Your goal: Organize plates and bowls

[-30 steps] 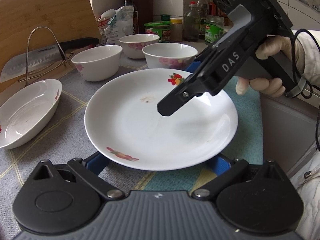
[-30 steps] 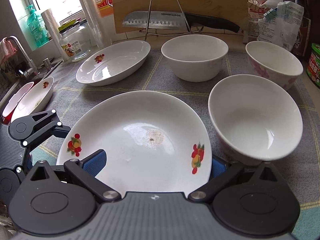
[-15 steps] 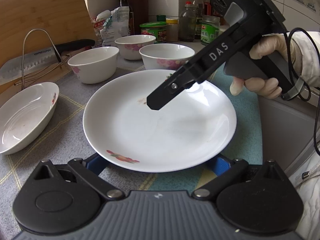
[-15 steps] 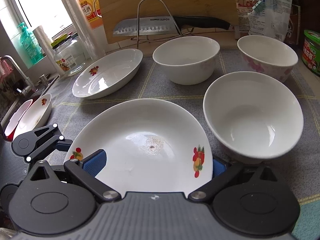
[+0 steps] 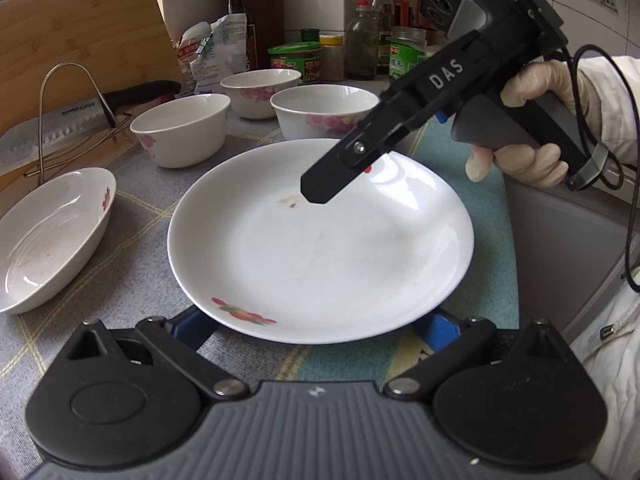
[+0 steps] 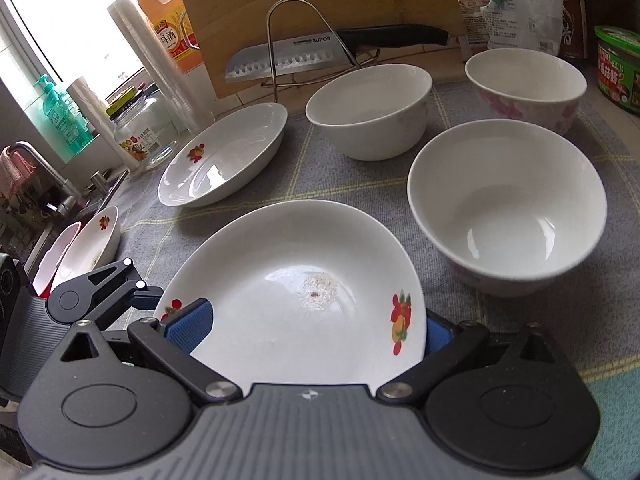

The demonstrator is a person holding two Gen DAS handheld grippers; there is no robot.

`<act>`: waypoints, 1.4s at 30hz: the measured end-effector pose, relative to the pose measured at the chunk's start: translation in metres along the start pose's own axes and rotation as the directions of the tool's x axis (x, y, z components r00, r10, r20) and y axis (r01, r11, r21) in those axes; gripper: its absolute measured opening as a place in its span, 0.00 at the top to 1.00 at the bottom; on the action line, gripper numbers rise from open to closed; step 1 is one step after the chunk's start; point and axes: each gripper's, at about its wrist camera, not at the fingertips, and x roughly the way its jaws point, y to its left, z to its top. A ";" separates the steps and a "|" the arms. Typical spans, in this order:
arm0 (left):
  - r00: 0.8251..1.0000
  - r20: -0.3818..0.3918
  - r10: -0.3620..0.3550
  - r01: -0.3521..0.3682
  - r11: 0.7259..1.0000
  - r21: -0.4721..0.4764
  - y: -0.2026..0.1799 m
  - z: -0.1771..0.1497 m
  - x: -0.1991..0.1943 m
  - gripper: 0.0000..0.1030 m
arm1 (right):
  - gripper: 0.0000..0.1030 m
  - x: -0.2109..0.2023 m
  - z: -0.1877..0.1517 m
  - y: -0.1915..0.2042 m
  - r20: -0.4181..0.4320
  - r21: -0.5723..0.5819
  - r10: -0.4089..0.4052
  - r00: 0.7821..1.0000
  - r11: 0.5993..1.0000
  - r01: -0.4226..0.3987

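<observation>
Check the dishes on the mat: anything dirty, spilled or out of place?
The round white plate has a small brown food speck and smear near its centre. The oval white dish on the grey mat shows faint residue. Nothing spilled.

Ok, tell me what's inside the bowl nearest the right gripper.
The nearest bowl looks empty: bare white interior with glare spots only. Nothing covers its inside.
</observation>
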 end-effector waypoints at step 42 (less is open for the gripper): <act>0.997 0.024 0.071 -0.069 0.994 -0.088 0.006 -0.013 -0.056 0.02 | 0.00 0.009 0.021 0.053 -0.013 -0.107 0.052 0.999 0.993 -0.053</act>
